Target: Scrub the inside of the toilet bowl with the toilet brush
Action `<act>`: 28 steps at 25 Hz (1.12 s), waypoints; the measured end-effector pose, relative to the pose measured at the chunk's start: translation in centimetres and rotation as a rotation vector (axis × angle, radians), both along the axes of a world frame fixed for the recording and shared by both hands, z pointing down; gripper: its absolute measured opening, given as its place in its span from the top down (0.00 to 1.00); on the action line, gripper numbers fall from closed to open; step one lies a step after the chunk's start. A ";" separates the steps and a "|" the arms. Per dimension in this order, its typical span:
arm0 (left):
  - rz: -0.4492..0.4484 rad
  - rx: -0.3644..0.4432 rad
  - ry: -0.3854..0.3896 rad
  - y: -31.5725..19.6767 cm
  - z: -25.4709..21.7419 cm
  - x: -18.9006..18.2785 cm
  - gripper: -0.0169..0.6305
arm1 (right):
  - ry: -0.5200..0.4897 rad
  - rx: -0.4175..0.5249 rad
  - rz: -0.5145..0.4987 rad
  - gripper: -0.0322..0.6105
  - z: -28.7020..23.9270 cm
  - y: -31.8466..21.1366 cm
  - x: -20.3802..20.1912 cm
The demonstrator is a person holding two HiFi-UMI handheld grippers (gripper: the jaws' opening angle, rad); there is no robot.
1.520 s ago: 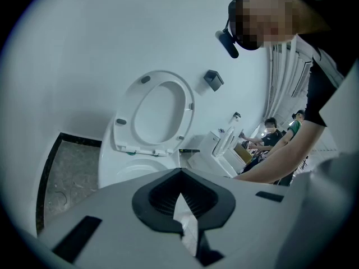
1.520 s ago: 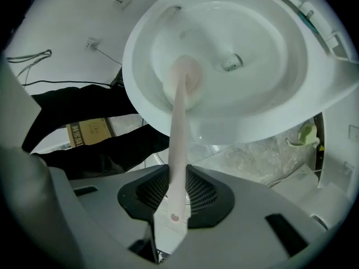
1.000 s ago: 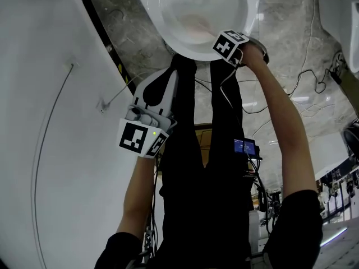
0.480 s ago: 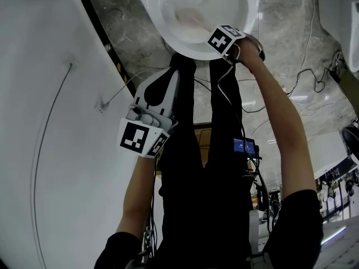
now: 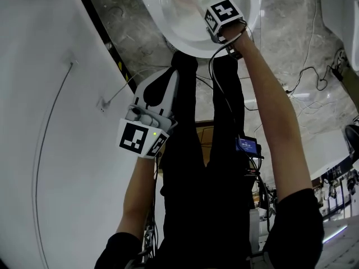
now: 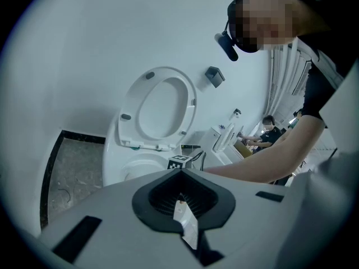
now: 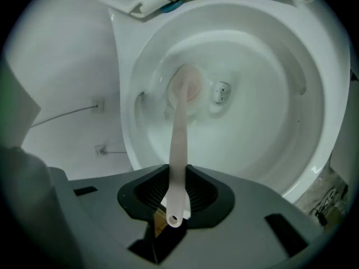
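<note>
The white toilet bowl [image 5: 193,45] sits at the top of the head view, with its seat and lid [image 6: 160,105] raised. My right gripper [image 5: 216,17] reaches over the bowl's rim, shut on the pale toilet brush handle [image 7: 178,150]. The pinkish brush head [image 7: 188,86] rests low in the bowl [image 7: 269,122] beside the drain. My left gripper [image 5: 162,86] hangs back by the person's legs, well short of the toilet [image 6: 137,170]. Its jaws stand together with nothing between them [image 6: 180,198].
A white curved wall [image 5: 45,122] fills the left side. Cables [image 5: 314,77] trail over the marble floor to the right of the bowl. Another white fixture [image 5: 342,10] stands at the far right. The person's black-clad legs [image 5: 202,167] are in front of the toilet.
My right gripper has moved forward over the bowl, carrying the brush head toward the bowl's far left. My left gripper has stayed put.
</note>
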State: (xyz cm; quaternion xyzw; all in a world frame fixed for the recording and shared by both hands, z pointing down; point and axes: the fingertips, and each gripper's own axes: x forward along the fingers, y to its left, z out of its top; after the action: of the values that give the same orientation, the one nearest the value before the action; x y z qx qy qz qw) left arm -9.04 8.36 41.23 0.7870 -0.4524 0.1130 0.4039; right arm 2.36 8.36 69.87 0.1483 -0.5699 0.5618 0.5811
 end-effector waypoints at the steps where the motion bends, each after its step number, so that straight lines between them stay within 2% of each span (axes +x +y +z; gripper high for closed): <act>1: -0.001 0.000 -0.001 0.0 0.0 -0.1 0.96 | -0.002 -0.005 0.034 0.79 0.0 -0.3 -0.2; 5: -0.001 0.001 -0.001 -0.2 -0.1 -0.3 0.96 | 0.015 -0.003 0.098 0.79 0.4 -1.2 -0.3; 9: 0.001 -0.003 0.000 -0.2 0.1 -0.4 0.96 | 0.046 0.003 0.069 0.79 1.1 -1.5 0.2; 13: 0.007 -0.012 -0.004 0.0 0.5 -0.1 0.96 | 0.056 -0.034 0.037 0.79 1.4 -0.8 0.7; 21: -0.003 0.002 0.012 -0.7 0.0 0.2 0.96 | 0.113 -0.189 -0.200 0.79 0.1 3.3 3.9; 25: -0.010 0.012 0.024 -0.8 -0.3 0.4 0.96 | 0.120 -0.299 -0.263 0.79 -1.4 5.1 5.7; 28: -0.015 0.019 0.029 -0.5 -0.7 0.5 0.96 | 0.145 -0.341 -0.293 0.79 -2.3 6.2 7.1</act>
State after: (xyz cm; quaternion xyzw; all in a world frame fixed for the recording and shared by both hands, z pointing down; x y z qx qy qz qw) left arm -8.51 7.90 40.50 0.7890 -0.4536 0.0943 0.4035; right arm 9.49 14.59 67.61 0.0039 -0.4389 0.5474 0.7125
